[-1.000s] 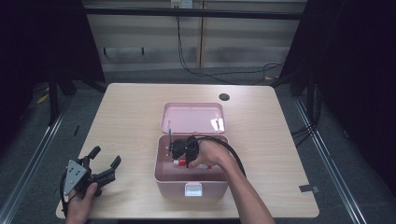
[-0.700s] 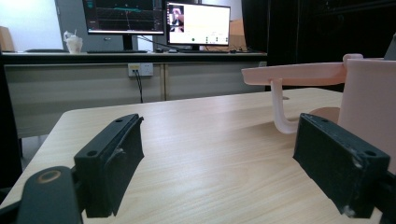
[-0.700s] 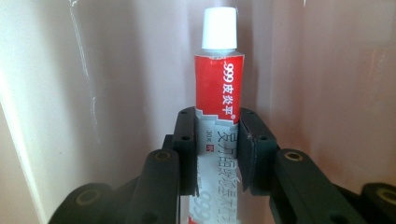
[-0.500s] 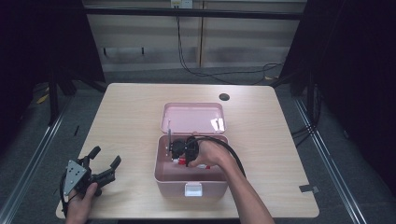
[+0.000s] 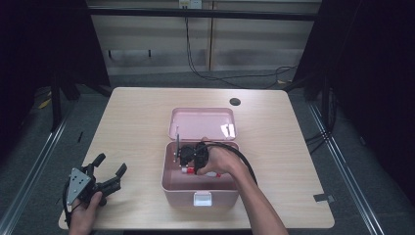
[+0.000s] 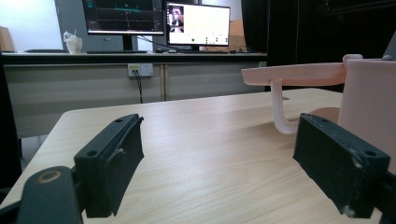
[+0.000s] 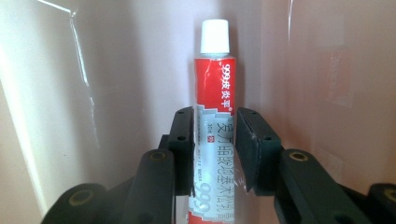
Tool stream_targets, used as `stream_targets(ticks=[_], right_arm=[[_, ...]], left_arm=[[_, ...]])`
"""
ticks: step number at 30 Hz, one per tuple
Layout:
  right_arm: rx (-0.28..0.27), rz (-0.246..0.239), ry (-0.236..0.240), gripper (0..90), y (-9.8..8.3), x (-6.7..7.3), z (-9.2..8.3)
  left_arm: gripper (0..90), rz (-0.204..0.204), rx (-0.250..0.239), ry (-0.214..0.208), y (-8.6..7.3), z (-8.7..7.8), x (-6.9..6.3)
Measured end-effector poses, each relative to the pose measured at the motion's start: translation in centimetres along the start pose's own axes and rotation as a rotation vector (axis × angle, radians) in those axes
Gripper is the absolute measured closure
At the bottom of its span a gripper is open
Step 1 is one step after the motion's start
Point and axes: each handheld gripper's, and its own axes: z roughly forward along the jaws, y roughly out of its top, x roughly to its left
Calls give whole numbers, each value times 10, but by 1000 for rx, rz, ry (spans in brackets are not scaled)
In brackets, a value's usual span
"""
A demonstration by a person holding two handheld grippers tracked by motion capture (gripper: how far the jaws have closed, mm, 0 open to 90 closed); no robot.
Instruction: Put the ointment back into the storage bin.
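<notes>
A pink box (image 5: 195, 188) stands open in the middle of the table, its lid (image 5: 200, 122) laid back. Inside it lies a red and white tube (image 7: 215, 79) with a white cap; a bit of the tube (image 5: 213, 174) shows under the hand in the high view. My right gripper (image 5: 188, 164) reaches down into the box. Its jaws (image 7: 214, 121) have just been opening, with the tube still between them and both pads close against its sides. My left gripper (image 5: 111, 163) rests open at the table's front left corner, nothing between its jaws (image 6: 222, 128).
In the left gripper view the box wall (image 6: 369, 93) and the raised lid (image 6: 299, 73) stand to the right. A dark round hole (image 5: 235, 102) sits near the table's far edge. Monitors (image 6: 196, 23) stand on a desk beyond the table.
</notes>
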Motion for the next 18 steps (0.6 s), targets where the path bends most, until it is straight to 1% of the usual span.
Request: stream_targets(ticks=[3, 4, 5, 6, 7, 12, 14, 17, 18], right_arm=[[-5, 3, -2, 663, 0, 1, -2], [-11, 8, 4, 656, 0, 1, -3], [-15, 11, 1, 634, -1, 1, -5], [-18, 17, -1, 632, -1, 0, -6], [-28, 30, 5, 624, -1, 0, -8], [-66, 45, 0, 618, -6, 2, -18], [-77, 55, 14, 607, -7, 1, -21], [-87, 68, 11, 605, -9, 0, -24], [-92, 71, 21, 604, -10, 0, -26]], left_arm=[[156, 0, 0, 0, 0, 0, 0], [156, 1, 0, 0, 0, 0, 0], [155, 1, 1, 1, 0, 0, 0], [156, 0, 1, 1, 0, 0, 0], [156, -1, -1, 1, 0, 0, 0], [156, 1, 1, 1, 0, 0, 0], [156, -1, -1, 3, 0, 0, 0], [155, 0, -1, 2, 0, 0, 0], [156, 0, 0, 2, 0, 0, 0]])
